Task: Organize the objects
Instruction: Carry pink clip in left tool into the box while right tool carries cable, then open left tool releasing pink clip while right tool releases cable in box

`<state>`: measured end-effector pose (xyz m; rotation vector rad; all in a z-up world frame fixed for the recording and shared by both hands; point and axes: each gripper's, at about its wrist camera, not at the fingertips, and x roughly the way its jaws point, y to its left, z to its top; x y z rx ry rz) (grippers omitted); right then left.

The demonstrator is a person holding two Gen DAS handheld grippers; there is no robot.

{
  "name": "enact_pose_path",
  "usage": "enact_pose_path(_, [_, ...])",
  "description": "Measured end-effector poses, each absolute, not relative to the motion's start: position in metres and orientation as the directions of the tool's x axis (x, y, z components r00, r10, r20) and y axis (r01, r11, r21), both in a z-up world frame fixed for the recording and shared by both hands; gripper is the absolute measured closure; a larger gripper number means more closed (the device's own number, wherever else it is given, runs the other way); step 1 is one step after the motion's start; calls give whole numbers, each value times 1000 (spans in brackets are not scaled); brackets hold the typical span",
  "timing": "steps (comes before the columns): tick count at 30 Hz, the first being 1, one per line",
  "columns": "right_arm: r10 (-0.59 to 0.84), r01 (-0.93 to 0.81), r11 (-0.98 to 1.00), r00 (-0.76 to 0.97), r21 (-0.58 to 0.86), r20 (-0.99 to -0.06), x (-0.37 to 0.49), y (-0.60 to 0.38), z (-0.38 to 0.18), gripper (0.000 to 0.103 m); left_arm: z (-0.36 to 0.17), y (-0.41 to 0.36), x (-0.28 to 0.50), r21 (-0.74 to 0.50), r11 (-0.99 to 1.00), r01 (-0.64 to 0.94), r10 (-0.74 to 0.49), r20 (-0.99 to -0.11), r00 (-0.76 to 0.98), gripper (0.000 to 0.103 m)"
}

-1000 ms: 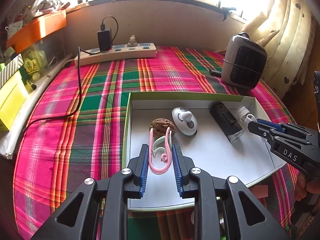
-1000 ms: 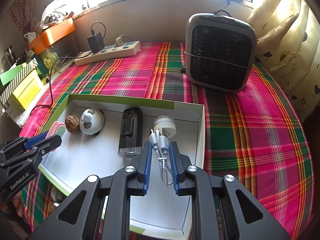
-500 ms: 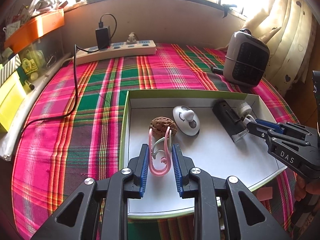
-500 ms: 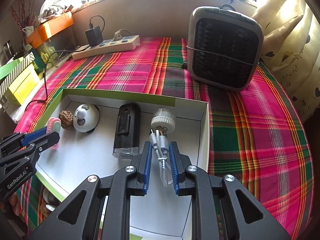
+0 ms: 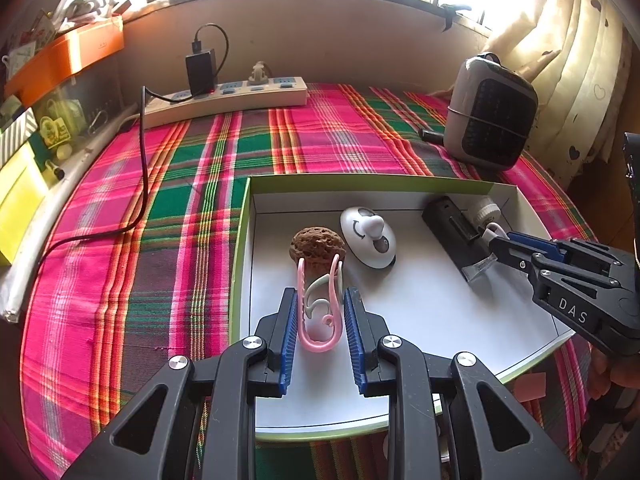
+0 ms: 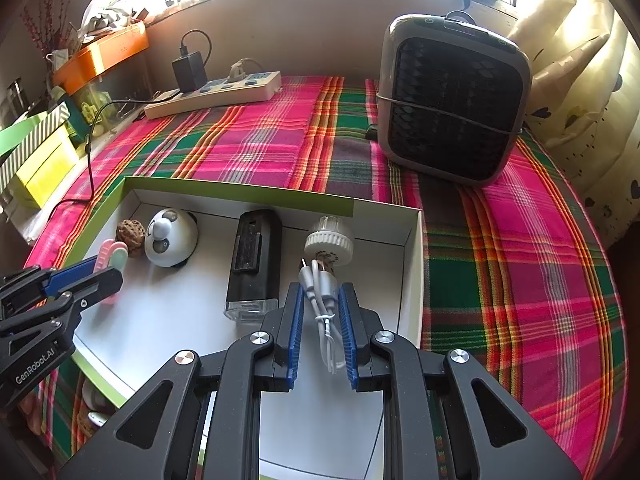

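A shallow white box with a green rim [image 5: 360, 183] lies on the plaid cloth. Inside it are a brown walnut [image 5: 316, 249], a white panda-faced gadget [image 5: 366, 236], a black oblong device [image 5: 456, 228] and a small round white lamp [image 6: 329, 240]. My left gripper [image 5: 320, 294] is shut on a pink and pale green plastic clip [image 5: 318, 320], just in front of the walnut. My right gripper [image 6: 320, 290] is shut on the lamp's bundled white cable [image 6: 325, 312], low over the box's right end. Each gripper shows in the other's view: the right gripper [image 5: 496, 242] and the left gripper [image 6: 108, 276].
A grey fan heater [image 6: 452, 104] stands behind the box to the right. A beige power strip [image 5: 224, 98] with a black charger lies at the back, its black cord [image 5: 142, 184] trailing over the cloth. Orange and yellow boxes line the left edge; a curtain hangs at the right.
Hardly anything differs. Both grippers keep their grips, the left on the clip and the right on the cable; the right one has shifted only slightly over the box.
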<state>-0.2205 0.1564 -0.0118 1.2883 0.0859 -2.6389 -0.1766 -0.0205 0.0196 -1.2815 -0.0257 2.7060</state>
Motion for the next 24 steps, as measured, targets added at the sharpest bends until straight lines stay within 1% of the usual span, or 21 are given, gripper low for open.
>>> enact_pose_path(24, [-167,205,-978,-610,49,-775,-218,156,-8,84,20,-21,-177,-77,-989,-126,139,-769,-624,80])
